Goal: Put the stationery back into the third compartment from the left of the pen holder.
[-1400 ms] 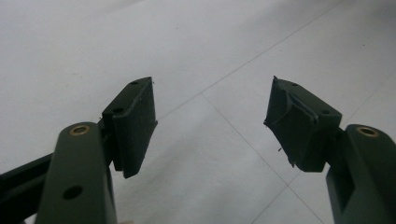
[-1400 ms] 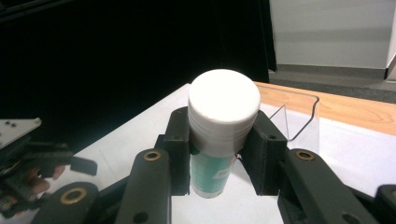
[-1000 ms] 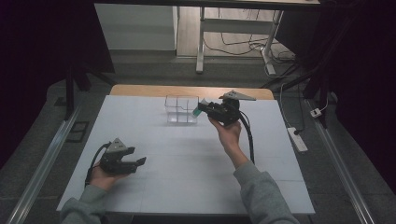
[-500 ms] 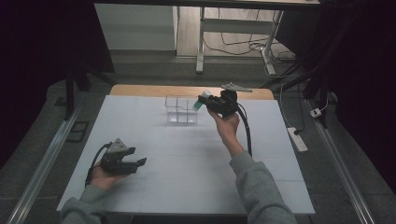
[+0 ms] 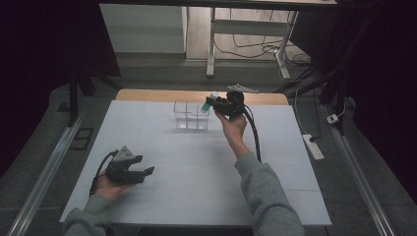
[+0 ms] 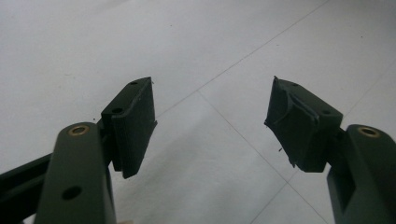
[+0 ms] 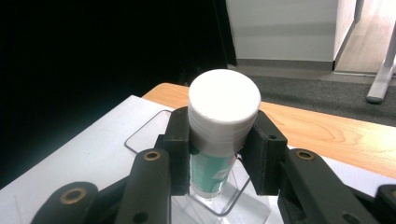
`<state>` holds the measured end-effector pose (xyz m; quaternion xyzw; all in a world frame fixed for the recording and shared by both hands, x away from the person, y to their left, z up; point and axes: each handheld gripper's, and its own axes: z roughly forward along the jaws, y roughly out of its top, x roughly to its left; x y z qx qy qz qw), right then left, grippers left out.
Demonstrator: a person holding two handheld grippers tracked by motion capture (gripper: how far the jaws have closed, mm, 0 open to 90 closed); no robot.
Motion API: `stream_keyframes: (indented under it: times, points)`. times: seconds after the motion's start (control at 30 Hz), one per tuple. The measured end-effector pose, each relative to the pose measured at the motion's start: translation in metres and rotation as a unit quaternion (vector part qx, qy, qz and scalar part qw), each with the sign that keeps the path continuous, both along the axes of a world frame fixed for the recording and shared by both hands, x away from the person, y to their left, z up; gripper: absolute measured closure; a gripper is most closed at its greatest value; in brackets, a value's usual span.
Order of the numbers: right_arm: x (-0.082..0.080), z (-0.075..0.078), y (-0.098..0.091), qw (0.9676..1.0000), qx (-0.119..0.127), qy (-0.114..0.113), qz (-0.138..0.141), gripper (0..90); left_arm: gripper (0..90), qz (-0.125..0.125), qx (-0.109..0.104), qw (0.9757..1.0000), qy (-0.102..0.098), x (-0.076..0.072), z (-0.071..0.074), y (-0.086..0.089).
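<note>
Small cylindrical bottle, green label, ribbed white screw cap: smooth plastic, cap top flat and matte. Held tilted, cap pointing away from the person. Right gripper pinches it, both black jaws pressed against the body just under the cap. In the high view the bottle hangs above the right edge of the clear, square-walled plastic box with inner dividers; whether it touches the rim, cannot tell.

Versus 0.5 s ago: the right gripper sits at nearly the same spot by the box, bottle still clamped. Left gripper unchanged, low at the near-left of the table.

Left gripper: jaws spread wide, nothing between them, matte white surface with thin seam lines below.

White tabletop sheet: broad bare area between the two hands and to the right. Box stands near the far edge, where a strip of light wood shows beyond the sheet.
</note>
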<state>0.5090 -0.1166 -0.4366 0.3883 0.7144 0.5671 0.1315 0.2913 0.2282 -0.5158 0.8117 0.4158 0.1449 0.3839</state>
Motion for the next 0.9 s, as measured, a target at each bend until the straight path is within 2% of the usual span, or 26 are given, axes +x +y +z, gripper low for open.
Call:
stream_keyframes:
  times: [0.23,0.33,0.47,0.67,0.9]
  points:
    - [0.009,-0.009,0.005,0.9999,-0.012,0.006,-0.011,63.8,32.4,0.003,-0.009,1.0,0.001,0.001,0.0,0.003]
    - [0.01,-0.012,0.007,0.9998,-0.007,0.013,-0.01,47.8,32.4,0.006,-0.013,0.9999,0.001,0.001,0.0,0.004]
    - [0.006,-0.012,0.006,0.9998,-0.016,0.013,-0.004,44.7,32.4,0.006,-0.011,0.9999,0.001,0.001,0.0,0.004]
    - [-0.003,-0.01,-0.001,0.9998,-0.015,0.009,0.007,44.1,32.4,0.004,-0.008,1.0,0.002,0.001,0.0,0.003]
    - [-0.014,-0.011,-0.014,0.9996,-0.01,0.014,0.021,45.4,32.5,0.009,-0.011,0.9999,0.002,0.002,0.0,0.004]
